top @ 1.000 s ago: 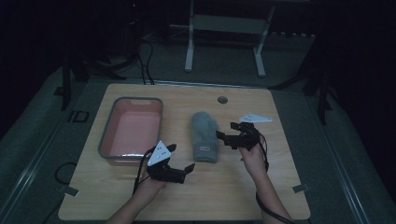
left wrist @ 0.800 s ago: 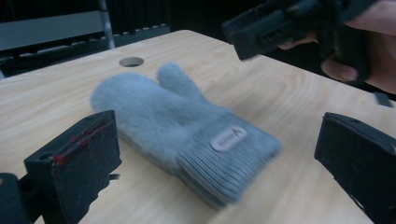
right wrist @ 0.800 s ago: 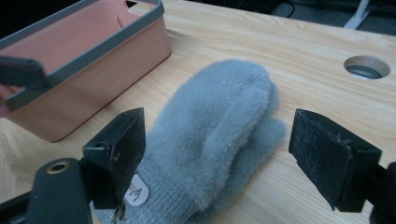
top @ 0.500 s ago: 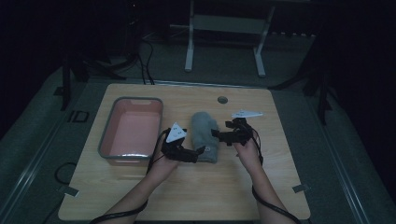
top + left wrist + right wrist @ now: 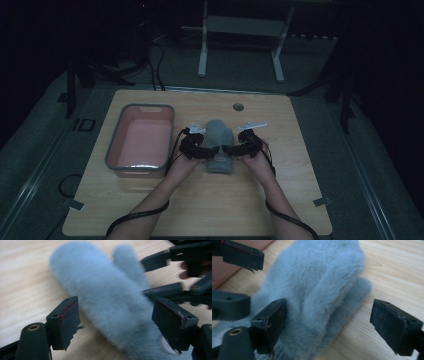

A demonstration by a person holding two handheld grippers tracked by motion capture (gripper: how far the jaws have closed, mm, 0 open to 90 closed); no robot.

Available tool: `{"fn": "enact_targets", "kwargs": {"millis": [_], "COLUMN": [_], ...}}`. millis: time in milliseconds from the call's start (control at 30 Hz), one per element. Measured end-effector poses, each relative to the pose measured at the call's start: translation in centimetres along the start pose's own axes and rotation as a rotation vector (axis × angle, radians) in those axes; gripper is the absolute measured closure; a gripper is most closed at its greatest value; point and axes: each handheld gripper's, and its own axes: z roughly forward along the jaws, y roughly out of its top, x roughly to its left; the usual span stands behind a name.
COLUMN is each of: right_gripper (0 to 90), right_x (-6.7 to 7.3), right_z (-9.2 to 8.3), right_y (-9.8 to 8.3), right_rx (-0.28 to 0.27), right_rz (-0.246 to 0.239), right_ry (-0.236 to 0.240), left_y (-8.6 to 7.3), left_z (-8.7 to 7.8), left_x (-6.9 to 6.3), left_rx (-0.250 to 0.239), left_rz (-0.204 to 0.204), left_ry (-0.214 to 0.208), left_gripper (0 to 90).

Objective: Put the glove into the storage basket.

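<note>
Both grippers flank grey furry mitten (image 5: 219, 145) on wooden table (image 5: 300, 200), beside pink tub (image 5: 142, 141). Left gripper (image 5: 214, 151): jaws just closing in, mitten between them, pads not pressing. Right gripper (image 5: 229, 149): jaws just widening, gaping around the mitten's thumb side.

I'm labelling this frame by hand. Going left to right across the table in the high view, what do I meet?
Pink tub → left gripper → grey fluffy mitten → right gripper. Both grippers stand open at the mitten's near end.
</note>
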Motion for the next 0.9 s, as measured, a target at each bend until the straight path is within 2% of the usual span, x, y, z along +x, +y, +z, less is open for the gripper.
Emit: {"fn": "enact_targets", "kwargs": {"millis": [33,67,100,133,267,367,400,433,467,500,600,633,700,767,833,900], "right_gripper": [13.1,12.0,12.1,12.3,14.4,22.6,30.6,36.3,39.5,46.6,55.8,59.5,66.5,71.2,74.6,77.0], "right_x": [-0.1,-0.2,-0.3,-0.5,-0.7,-0.8,-0.7,-0.8,-0.7,-0.7,-0.6,-0.6,-0.4,-0.3,-0.1,0.2], "right_z": [0.2,0.4,0.6,0.7,1.4,1.8,1.9,1.8,1.8,1.9,1.8,1.8,1.8,1.7,1.7,1.6], "right_y": [-0.1,-0.2,-0.4,-0.5,-0.8,-0.8,-0.8,-0.9,-0.9,-1.0,-1.1,-1.1,-1.2,-1.2,-1.2,-1.3], "right_rx": [0.011,0.031,0.038,0.045,0.074,0.095,0.096,0.095,0.091,0.087,0.080,0.082,0.083,0.086,0.078,0.068], "right_rz": [0.006,0.015,0.026,0.036,0.062,0.084,0.081,0.083,0.078,0.070,0.061,0.058,0.049,0.044,0.047,0.039], "right_ry": [0.015,0.017,0.024,0.051,0.071,0.088,0.094,0.121,0.118,0.125,0.144,0.147,0.143,0.135,0.126,0.111], "left_y": [-0.1,-0.3,-0.5,-0.7,-0.9,-0.9,-0.8,-0.8,-0.8,-0.7,-0.5,-0.5,-0.5,-0.5,-0.4,-0.3], "left_z": [0.4,0.8,1.1,1.3,2.2,2.8,3.0,3.1,3.3,3.4,3.7,3.8,4.0,4.1,3.9,3.8], "left_x": [0.1,0.3,0.5,0.6,1.2,1.4,1.5,1.6,1.7,1.7,1.7,1.8,1.8,1.8,1.4,1.2], "left_rx": [0.021,0.044,0.053,0.060,0.090,0.109,0.113,0.119,0.128,0.128,0.137,0.139,0.139,0.140,0.128,0.124], "left_rz": [-0.014,-0.033,-0.054,-0.066,-0.113,-0.114,-0.121,-0.131,-0.141,-0.135,-0.112,-0.107,-0.123,-0.129,-0.080,-0.062], "left_ry": [0.017,0.016,0.007,0.007,-0.018,-0.024,-0.030,-0.037,-0.047,-0.055,-0.070,-0.097,-0.148,-0.174,-0.177,-0.176], "left_gripper": [22.8,22.8,22.8,22.8,22.8,22.7,22.7,22.7,22.7,22.8,23.2,26.5,37.9,47.1,58.7,67.2]}}
